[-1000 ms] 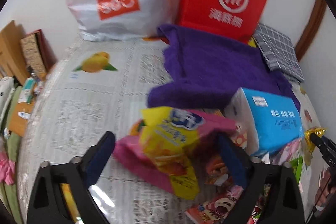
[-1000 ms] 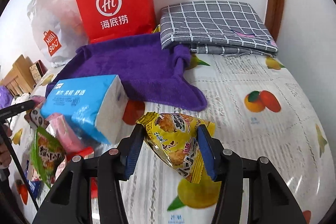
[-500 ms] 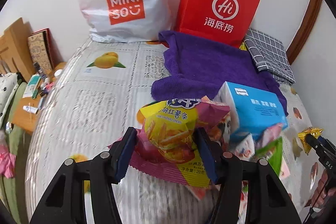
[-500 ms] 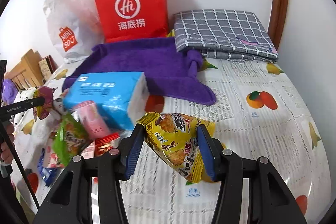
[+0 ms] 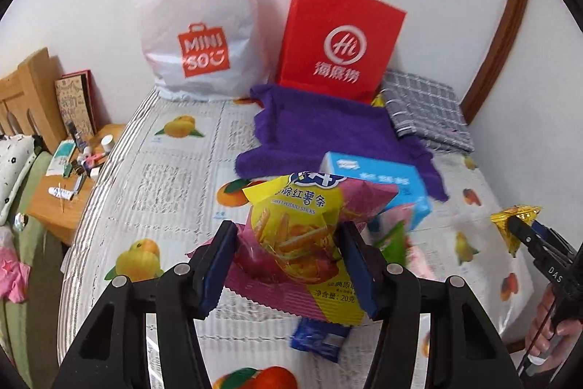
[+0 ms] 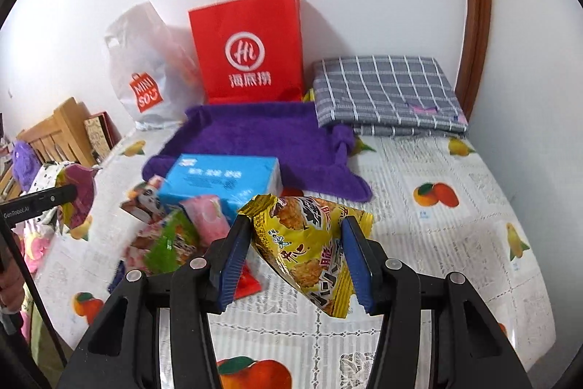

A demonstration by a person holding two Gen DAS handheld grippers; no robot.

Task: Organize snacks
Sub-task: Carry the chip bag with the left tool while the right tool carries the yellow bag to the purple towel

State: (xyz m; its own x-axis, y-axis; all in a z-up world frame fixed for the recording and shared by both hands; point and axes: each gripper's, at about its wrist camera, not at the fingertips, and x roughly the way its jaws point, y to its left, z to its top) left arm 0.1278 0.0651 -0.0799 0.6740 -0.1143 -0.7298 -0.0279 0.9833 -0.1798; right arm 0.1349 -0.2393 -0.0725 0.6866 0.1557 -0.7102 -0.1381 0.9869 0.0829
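My left gripper [image 5: 288, 261] is shut on a yellow and pink sweet potato sticks bag [image 5: 298, 228] and holds it above the bed. My right gripper [image 6: 297, 257] is shut on a yellow crisp snack bag [image 6: 309, 243], also lifted. That yellow bag also shows in the left wrist view [image 5: 512, 225], and the pink bag shows in the right wrist view [image 6: 78, 195]. A pile of loose snack packets [image 6: 171, 236] lies beside a blue tissue pack [image 6: 222, 179]. A small blue packet [image 5: 319, 339] lies under the left gripper.
A purple towel [image 6: 262, 137] is spread at the back. A red paper bag [image 6: 249, 50] and a white Miniso bag [image 6: 145, 75] stand against the wall. A folded grey checked cloth [image 6: 386, 95] lies at the back right. A cluttered wooden bedside table [image 5: 73, 177] is left of the bed.
My left gripper closed on the sweet potato sticks bag and lifted it off the pile. Both grippers rose and pulled back, so the bags and the bed look further off.
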